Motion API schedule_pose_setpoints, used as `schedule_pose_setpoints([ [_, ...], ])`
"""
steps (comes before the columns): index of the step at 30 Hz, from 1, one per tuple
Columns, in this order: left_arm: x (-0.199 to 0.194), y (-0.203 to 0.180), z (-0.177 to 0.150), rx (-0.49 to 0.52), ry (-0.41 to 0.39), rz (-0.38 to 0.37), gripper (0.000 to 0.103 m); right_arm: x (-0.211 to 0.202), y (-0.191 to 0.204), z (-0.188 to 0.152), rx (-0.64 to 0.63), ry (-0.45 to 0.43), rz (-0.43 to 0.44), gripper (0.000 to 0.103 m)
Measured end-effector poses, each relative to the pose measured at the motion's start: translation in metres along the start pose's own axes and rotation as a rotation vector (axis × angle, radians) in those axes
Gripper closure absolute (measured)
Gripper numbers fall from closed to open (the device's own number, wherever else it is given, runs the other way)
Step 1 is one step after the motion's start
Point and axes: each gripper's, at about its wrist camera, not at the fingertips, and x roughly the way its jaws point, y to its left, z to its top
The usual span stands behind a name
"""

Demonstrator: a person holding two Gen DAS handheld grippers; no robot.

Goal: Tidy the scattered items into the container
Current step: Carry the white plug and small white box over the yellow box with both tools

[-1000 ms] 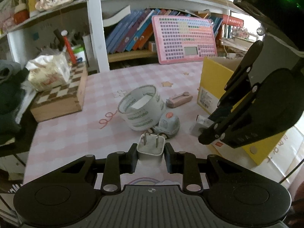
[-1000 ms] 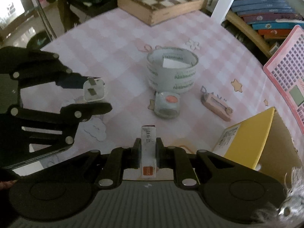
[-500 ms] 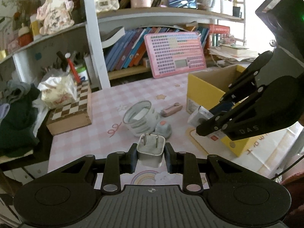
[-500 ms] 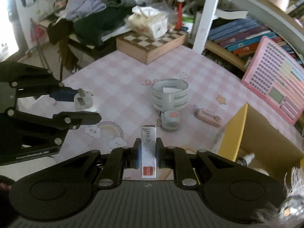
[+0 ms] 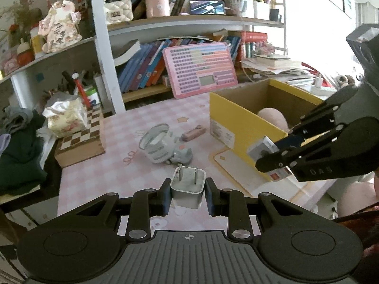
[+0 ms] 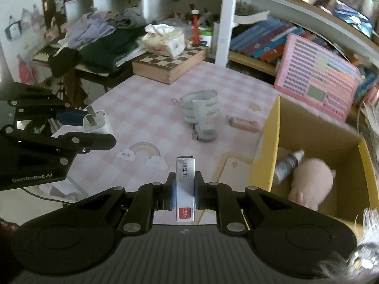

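My left gripper is shut on a white plug adapter, held high above the pink checked table; it also shows in the right wrist view. My right gripper is shut on a silver staple box, left of the yellow cardboard box. The box also shows in the left wrist view. It holds a pink plush pig and a small bottle. A tape roll, a small toy car and a pink stapler lie on the table.
A chessboard box with a tissue pack stands at the table's left. A pink tablet toy leans on the bookshelf behind. Dark clothes pile on a side bench.
Both grippers have risen well above the table with their items still held. The inside of the yellow box has come into view.
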Motion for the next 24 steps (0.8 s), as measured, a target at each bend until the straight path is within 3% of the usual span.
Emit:
schedule_pose_setpoints([
  [24,-0.024,-0.039,-0.014,0.097,-0.015,-0.124,0.076,-0.054,0.004,-0.064,0.187,-0.034,-0.157,0.089],
])
